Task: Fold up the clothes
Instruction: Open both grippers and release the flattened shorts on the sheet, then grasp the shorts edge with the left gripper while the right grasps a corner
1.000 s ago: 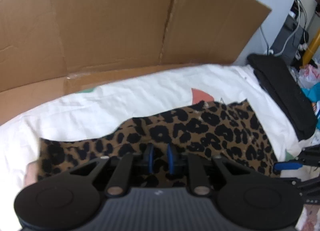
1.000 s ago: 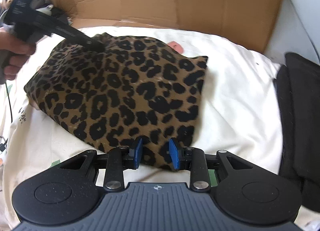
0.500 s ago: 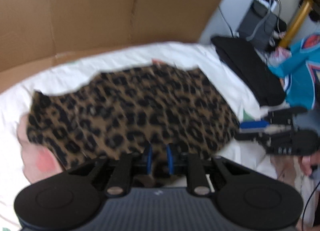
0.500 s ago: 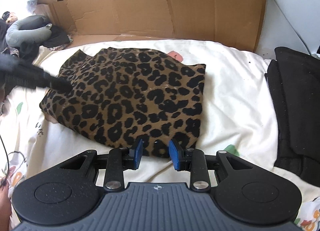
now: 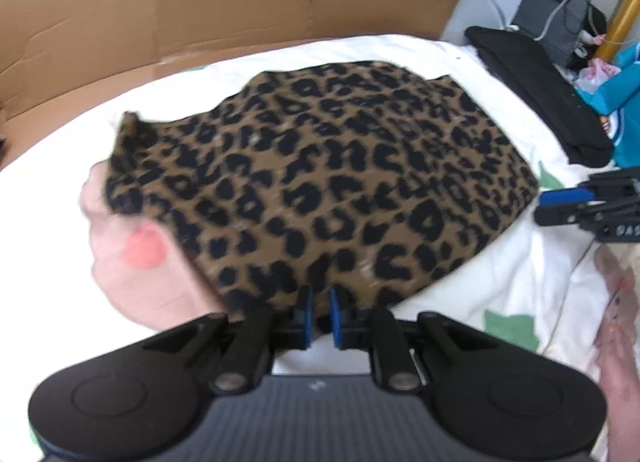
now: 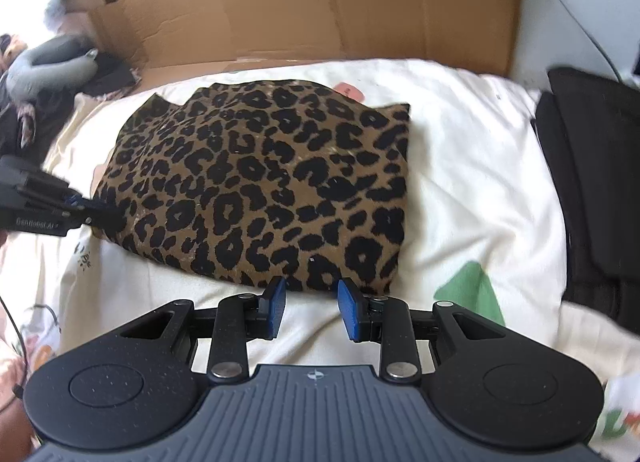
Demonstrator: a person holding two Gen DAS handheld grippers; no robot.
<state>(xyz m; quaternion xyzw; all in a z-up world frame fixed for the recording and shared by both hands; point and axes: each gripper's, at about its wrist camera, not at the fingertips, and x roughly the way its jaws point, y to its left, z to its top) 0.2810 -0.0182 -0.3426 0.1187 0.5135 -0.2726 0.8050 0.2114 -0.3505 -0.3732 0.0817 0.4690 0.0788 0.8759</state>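
Lying folded on the white sheet [image 6: 472, 166], the leopard-print garment [image 6: 264, 186] has its near edge pinched by the narrow-set left gripper [image 5: 319, 316], lettered partly legibly "GenRobot.AI", while the right gripper [image 6: 312, 308] gapes, holding nothing.

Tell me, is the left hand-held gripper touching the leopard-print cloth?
Touching. The right wrist view shows the left hand-held gripper with its tips against the leopard-print cloth edge.

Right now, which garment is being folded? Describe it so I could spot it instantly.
Find the brown cardboard sheet propped behind the white bedsheet. In the sheet's middle lies the folded leopard-print garment, tan with black spots. The only other folded clothes, the pile at the sheet's right edge, are plain black.
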